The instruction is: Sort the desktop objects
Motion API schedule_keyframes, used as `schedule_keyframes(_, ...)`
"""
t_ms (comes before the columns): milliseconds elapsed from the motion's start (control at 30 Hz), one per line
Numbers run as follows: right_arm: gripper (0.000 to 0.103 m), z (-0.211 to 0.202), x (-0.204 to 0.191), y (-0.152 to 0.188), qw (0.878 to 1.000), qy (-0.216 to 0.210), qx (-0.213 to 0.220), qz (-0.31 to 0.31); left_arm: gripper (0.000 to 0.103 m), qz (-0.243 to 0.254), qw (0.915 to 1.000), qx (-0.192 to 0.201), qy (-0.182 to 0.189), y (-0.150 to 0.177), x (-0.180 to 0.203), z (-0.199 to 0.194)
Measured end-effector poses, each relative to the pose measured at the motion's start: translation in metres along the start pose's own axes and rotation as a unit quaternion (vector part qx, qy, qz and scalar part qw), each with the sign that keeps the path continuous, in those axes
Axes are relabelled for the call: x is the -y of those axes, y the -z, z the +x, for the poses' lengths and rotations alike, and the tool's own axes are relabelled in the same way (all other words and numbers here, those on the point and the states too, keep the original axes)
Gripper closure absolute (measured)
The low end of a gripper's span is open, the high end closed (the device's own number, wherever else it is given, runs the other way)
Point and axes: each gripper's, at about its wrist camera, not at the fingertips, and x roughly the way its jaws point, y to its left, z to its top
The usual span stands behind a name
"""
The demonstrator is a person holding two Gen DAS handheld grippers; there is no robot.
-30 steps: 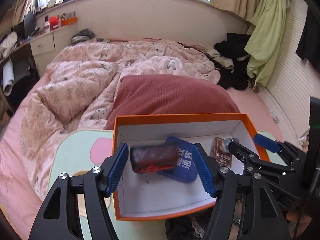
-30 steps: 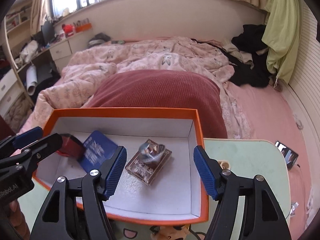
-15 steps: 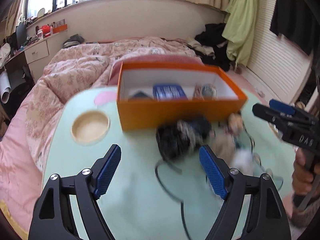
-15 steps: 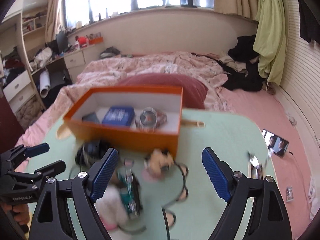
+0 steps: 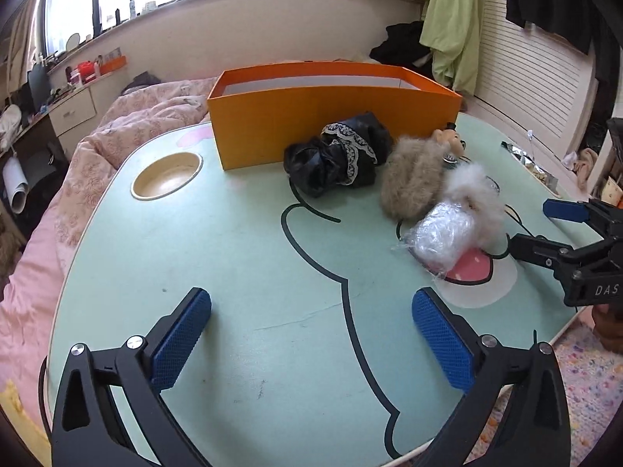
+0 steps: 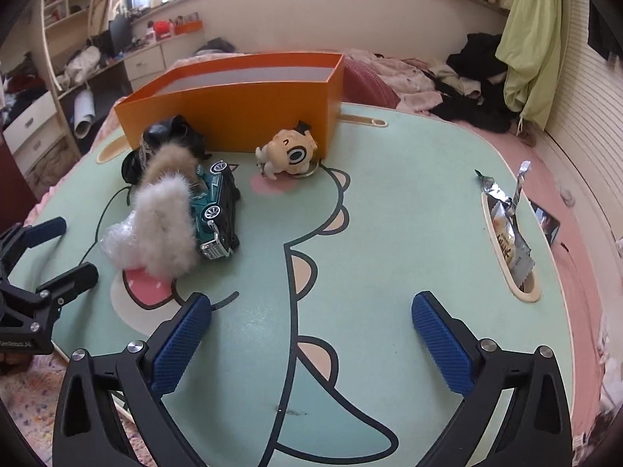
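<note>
Left gripper [image 5: 311,338] and right gripper [image 6: 311,338], jaws just opened wide and empty, have withdrawn from the orange box [image 5: 331,116]; the hair accessories [image 5: 412,183] await sorting.

An open orange cardboard box [image 6: 249,105] stands on the worktop, with a black lace-trimmed pouch [image 5: 338,153], fluffy beige pompoms [image 5: 412,181], a green toy car [image 6: 216,210] and a cream puppy figure [image 6: 288,151] before it.

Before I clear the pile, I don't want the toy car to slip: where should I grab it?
Grip the green toy car across its long sides at mid-body, coming from above on its bare right flank: it lies tipped, nose toward you, and the fluffy scrunchie crowds its left side.
</note>
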Motion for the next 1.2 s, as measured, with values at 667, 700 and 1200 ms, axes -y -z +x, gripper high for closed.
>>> schedule_keyframes(667, 0.000, -0.002, 0.001, 0.006, 1.000, -0.010, 0.012, -0.006, 0.000, 0.020, 0.9972, 0.060, 0.041, 0.000, 0.006, -0.026)
schedule_keyframes(700, 0.000, -0.002, 0.001, 0.006, 1.000, -0.010, 0.012, -0.006, 0.000, 0.027, 0.9957, 0.070, 0.055, -0.004, 0.008, -0.031)
schedule_keyframes(1200, 0.000, -0.002, 0.001, 0.006, 1.000, -0.010, 0.012, -0.006, 0.068, 0.112, 0.9850, 0.022, 0.129, -0.024, 0.048, -0.010)
